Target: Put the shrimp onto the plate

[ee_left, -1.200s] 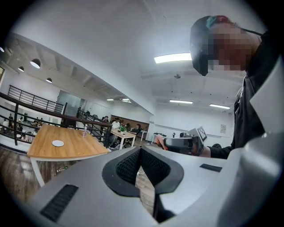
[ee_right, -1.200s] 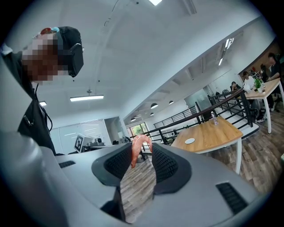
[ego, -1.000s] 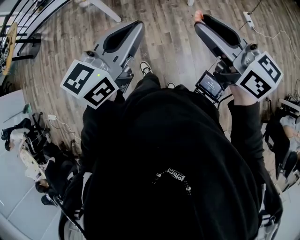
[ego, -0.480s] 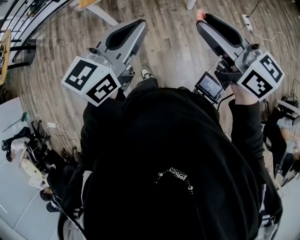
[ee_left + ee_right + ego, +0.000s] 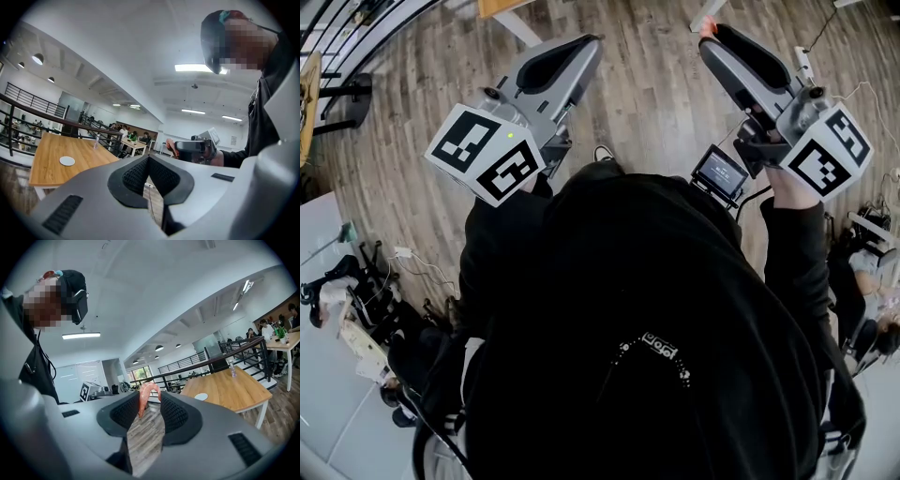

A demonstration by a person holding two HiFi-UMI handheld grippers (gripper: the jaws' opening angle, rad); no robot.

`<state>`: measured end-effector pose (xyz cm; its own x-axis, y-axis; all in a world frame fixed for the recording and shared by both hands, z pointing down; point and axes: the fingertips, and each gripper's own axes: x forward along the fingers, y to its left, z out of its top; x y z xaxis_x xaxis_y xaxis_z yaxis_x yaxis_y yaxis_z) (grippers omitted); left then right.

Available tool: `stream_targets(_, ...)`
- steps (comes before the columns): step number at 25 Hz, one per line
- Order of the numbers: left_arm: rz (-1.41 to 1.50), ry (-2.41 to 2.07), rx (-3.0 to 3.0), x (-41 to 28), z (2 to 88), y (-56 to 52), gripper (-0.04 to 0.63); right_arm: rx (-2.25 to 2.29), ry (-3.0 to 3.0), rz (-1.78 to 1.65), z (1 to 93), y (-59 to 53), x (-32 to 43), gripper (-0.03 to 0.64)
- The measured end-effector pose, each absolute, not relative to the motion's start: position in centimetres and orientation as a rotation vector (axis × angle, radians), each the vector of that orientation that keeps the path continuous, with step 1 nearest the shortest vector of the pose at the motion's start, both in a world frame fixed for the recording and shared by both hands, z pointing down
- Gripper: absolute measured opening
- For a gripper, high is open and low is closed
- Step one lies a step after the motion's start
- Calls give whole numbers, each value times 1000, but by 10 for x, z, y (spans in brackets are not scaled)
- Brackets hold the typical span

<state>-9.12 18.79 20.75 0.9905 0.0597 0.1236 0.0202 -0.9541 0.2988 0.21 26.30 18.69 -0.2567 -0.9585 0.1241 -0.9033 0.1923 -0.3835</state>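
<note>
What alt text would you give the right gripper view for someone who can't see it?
The right gripper pinches a pink shrimp between its grey jaws, above wood flooring. Beyond, a wooden table carries a small white disc.

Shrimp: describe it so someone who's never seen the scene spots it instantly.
Find the big grey right gripper filling the lower half of its own view. Pinched at its jaw tips is the shrimp: small, curved and pink-orange, the only pink thing among grey and black parts.
</note>
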Motion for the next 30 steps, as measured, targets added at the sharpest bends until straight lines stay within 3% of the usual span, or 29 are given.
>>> stream_targets(14,105,-66,2796,-126,227,107,6,-1764,2371,-611,203,185,-22,152)
stream_targets(30,142,-157,2768,-93,243,57,5,-1657,2450,-631,209,111,20,152)
